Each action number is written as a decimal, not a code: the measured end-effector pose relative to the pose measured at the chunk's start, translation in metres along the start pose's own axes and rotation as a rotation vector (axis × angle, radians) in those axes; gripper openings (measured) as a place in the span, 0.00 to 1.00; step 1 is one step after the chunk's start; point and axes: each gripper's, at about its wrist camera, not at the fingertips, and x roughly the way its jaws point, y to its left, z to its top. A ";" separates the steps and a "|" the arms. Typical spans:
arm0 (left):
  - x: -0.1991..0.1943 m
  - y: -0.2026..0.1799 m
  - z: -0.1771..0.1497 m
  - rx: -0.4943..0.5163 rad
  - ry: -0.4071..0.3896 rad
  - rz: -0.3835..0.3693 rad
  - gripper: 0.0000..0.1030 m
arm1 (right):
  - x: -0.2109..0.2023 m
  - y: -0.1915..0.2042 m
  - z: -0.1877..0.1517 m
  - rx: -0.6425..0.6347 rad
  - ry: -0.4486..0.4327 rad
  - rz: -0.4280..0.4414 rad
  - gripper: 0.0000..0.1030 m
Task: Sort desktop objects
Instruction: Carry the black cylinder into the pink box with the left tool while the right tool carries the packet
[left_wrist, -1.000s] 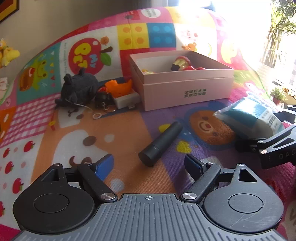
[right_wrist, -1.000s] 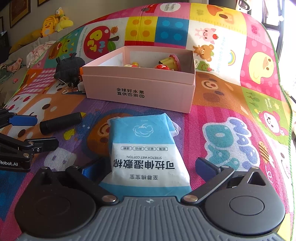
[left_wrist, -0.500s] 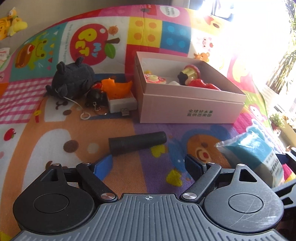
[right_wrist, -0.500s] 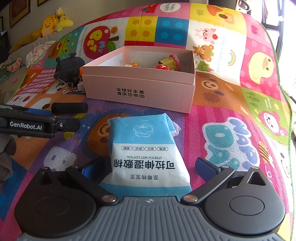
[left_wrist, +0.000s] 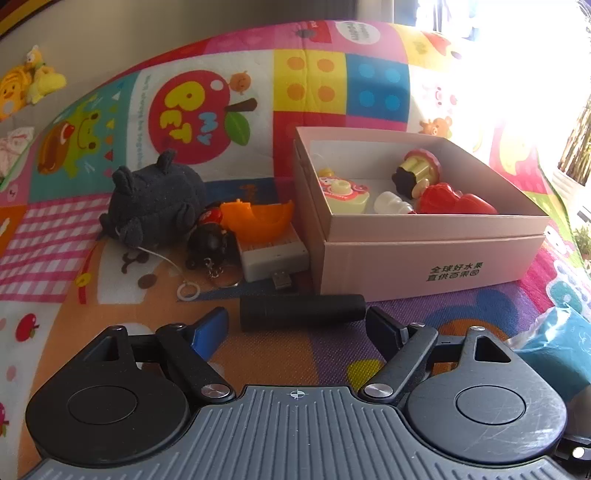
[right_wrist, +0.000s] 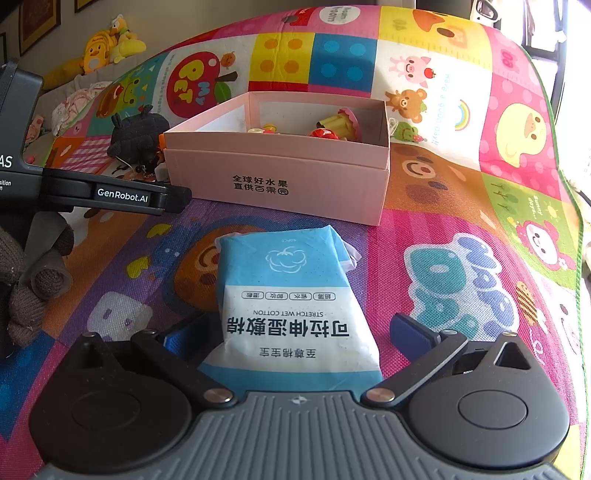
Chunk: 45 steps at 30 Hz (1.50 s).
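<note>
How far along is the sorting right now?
Done: several small toys already lie in the pink box. In hand: the left gripper is closing around the black cylinder, not yet gripping; the right gripper straddles the blue cotton pack, open. Left: the grey plush, orange piece, keychain and white block.

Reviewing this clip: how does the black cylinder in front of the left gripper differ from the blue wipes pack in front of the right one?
The black cylinder is a plain, dark, rigid-looking tube; the wipes pack is a soft, crinkled blue-and-white pouch with printed text. The cylinder lies crosswise just beyond the left hand-held gripper's closing jaws; the pack lies lengthwise, reaching in between the right hand-held gripper's open jaws. Both rest on the play mat, outside the pink box.
</note>
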 end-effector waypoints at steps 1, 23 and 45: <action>0.001 0.000 0.000 0.005 0.001 -0.008 0.80 | 0.000 0.000 0.000 0.000 0.000 0.000 1.00; -0.076 0.015 -0.054 0.036 0.017 -0.138 0.77 | -0.008 0.006 0.032 -0.046 0.124 0.057 0.54; -0.033 -0.031 0.074 0.099 -0.200 -0.180 0.82 | -0.095 -0.045 0.122 0.017 -0.281 -0.004 0.54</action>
